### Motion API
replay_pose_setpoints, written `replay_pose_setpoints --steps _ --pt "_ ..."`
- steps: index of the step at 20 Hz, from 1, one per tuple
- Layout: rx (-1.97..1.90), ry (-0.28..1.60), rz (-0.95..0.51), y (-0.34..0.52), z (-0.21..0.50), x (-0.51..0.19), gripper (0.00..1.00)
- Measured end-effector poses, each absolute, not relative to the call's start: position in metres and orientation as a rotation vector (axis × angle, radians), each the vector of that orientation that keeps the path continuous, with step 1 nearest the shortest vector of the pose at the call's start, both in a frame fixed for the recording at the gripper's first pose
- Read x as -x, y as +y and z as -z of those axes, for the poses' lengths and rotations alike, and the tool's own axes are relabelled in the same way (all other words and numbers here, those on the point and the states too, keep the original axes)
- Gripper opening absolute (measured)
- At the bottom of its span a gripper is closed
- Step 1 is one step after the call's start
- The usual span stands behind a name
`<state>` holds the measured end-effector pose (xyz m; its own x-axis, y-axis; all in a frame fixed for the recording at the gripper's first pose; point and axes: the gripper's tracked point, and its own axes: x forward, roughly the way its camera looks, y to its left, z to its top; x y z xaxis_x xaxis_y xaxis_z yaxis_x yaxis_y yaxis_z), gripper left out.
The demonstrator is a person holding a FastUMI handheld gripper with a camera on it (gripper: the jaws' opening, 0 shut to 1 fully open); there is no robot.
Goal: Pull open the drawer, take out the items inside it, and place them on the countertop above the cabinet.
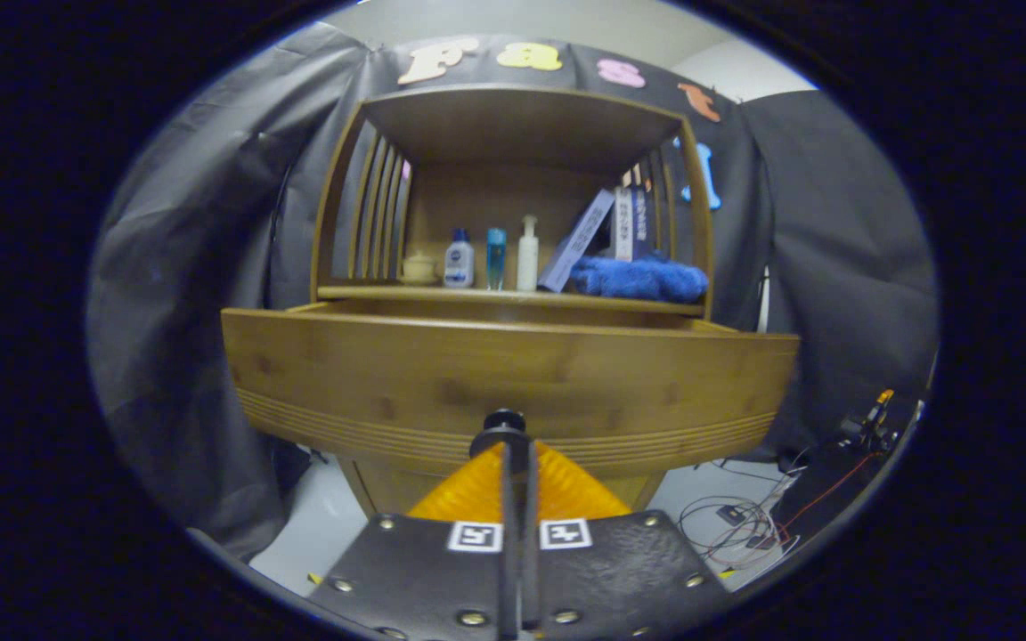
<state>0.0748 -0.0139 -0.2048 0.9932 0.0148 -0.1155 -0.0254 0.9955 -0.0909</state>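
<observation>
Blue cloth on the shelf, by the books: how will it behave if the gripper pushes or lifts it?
The blue cloth lies slumped in soft folds, so it is probably floppy and would bunch under a push rather than slide. Its fuzzy surface likely grips well and looks light. The gripper is shut on the drawer knob, well short of it.

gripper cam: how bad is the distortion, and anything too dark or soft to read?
Gripper view: strong fisheye, the drawer front bows into an arc; lighting is dim and even, no glare; the drawer's inside is hidden behind its front; bottles on the countertop read small and soft; gripper shut on the knob, sharp.
</observation>
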Motion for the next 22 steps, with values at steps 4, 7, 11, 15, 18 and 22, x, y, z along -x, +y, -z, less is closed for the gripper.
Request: replay_pose_setpoints --steps 4,7,11,15,18,22 --pt "0.149 0.086 -0.044 -0.011 0.190 -0.060 0.05" --pt "0.072 0.087 0.040 -0.031 0.185 -0.074 0.31" --pt "-0.015 0.226 -0.007 -0.022 0.208 -0.095 0.66" --pt "-0.041 0.178 0.014 -0.029 0.206 -0.104 0.48" --pt "-0.031 0.186 0.021 -0.028 0.204 -0.098 0.30" --pt "-0.006 0.212 0.038 -0.030 0.204 -0.072 0.23"
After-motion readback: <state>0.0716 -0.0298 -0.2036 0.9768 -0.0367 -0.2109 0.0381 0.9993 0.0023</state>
